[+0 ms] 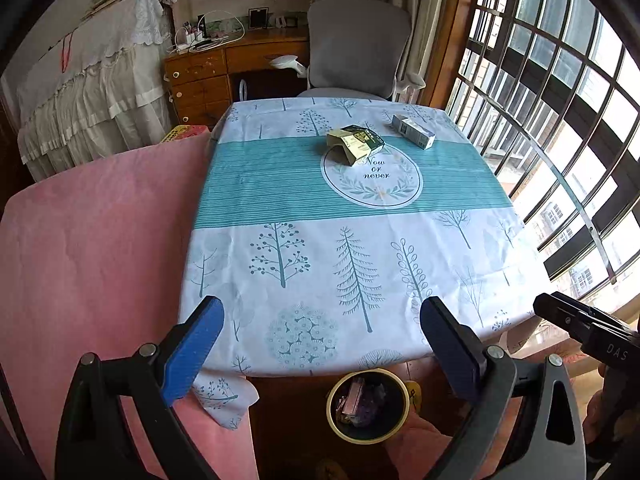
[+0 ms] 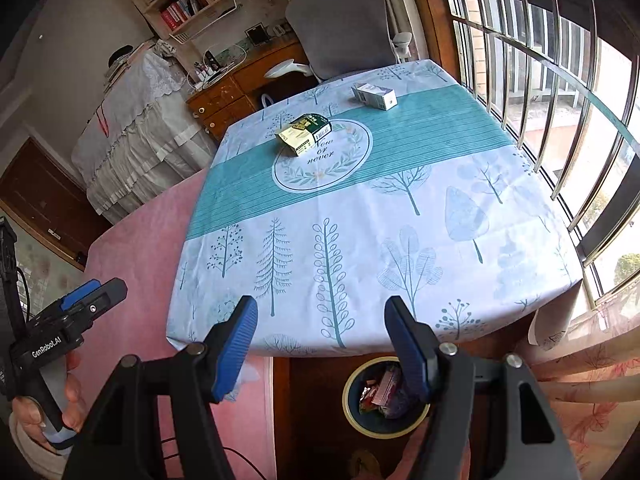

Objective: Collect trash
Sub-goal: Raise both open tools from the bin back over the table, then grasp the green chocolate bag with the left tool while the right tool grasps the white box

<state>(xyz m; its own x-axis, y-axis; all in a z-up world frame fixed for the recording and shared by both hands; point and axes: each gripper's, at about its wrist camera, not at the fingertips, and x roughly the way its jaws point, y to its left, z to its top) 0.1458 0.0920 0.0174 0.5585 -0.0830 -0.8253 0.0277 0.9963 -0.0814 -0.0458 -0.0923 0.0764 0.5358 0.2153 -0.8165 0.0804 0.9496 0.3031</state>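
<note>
A green and cream opened carton point(image 1: 355, 143) point(image 2: 305, 129) lies near the table's middle, on the round "Now or never" print. A white and grey box point(image 1: 413, 131) point(image 2: 375, 95) lies at the far right of the table. A round bin point(image 1: 368, 405) point(image 2: 385, 398) with a yellow rim stands on the floor below the table's near edge, with wrappers inside. My left gripper point(image 1: 322, 354) is open and empty over the near edge, above the bin. My right gripper point(image 2: 321, 348) is open and empty, also at the near edge.
The table point(image 1: 360, 264) wears a white and teal tree-print cloth. A pink-covered surface point(image 1: 96, 248) lies to the left. A grey office chair point(image 1: 358, 46) and a wooden desk point(image 1: 208, 76) stand beyond. A barred window point(image 1: 560, 120) runs along the right.
</note>
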